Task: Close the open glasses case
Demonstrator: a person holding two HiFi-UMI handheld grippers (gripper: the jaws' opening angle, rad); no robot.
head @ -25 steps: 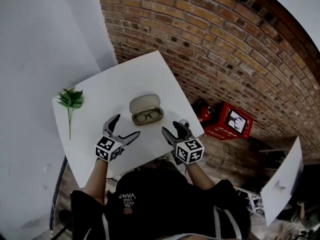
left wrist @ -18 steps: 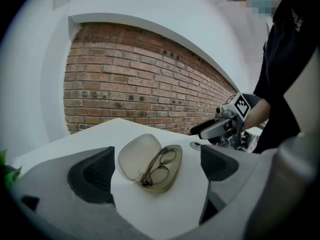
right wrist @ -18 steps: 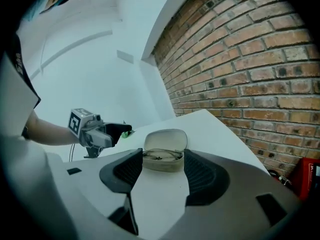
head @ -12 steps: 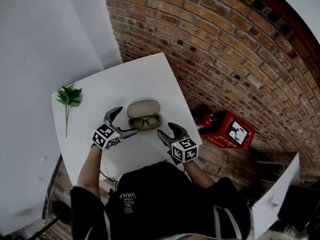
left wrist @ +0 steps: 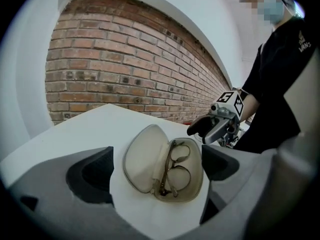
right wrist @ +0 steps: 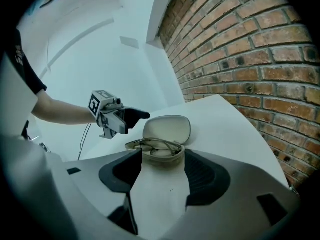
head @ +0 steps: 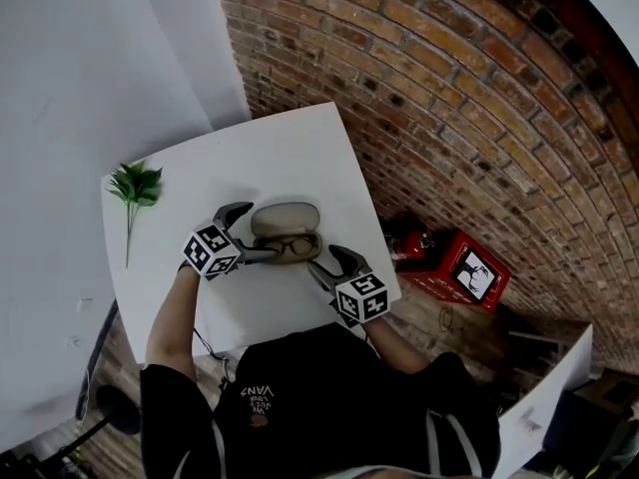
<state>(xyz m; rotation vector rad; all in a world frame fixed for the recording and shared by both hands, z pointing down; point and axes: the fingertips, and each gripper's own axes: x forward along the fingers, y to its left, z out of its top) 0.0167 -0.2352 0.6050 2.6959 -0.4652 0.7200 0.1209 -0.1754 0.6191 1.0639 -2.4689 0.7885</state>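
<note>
- Closing in: against a second ago, both grippers have left the counter's (head: 260, 158) near edge and moved up to the glasses case (head: 287, 233), and both sets of jaws stand a bit wider.
- Left gripper (head: 257, 232) now sits at the case's 9 o'clock with its tips right at that end. Right gripper (head: 329, 264) is at the case's 5 o'clock, near but apart from it.
- Case has not shifted. It lies mid-counter at the person's 12 o'clock, open, with the lid (left wrist: 142, 159) laid back on the far side and the glasses (left wrist: 176, 166) in the near tray.
- Jaws are wide on both sides and hold nothing; no pad is seen pressing on the case.
- Judgement: this is the end of the approach and the closing itself hasn't begun. The lid has to fold over toward the person, and the left gripper looks best placed to push it.
- Head view only: overall layout, with a green sprig (head: 135, 188) at the case's 9 o'clock, well apart, and a red box (head: 461, 267) on the floor at 3 o'clock.
- Left gripper view only: the case seen from its end, framed between the jaws, with the inside of the lid and the folded glasses clear.
- Right gripper view only: low side look, with the lid raised behind the tray and the case just ahead of the jaws, not yet between them.
</note>
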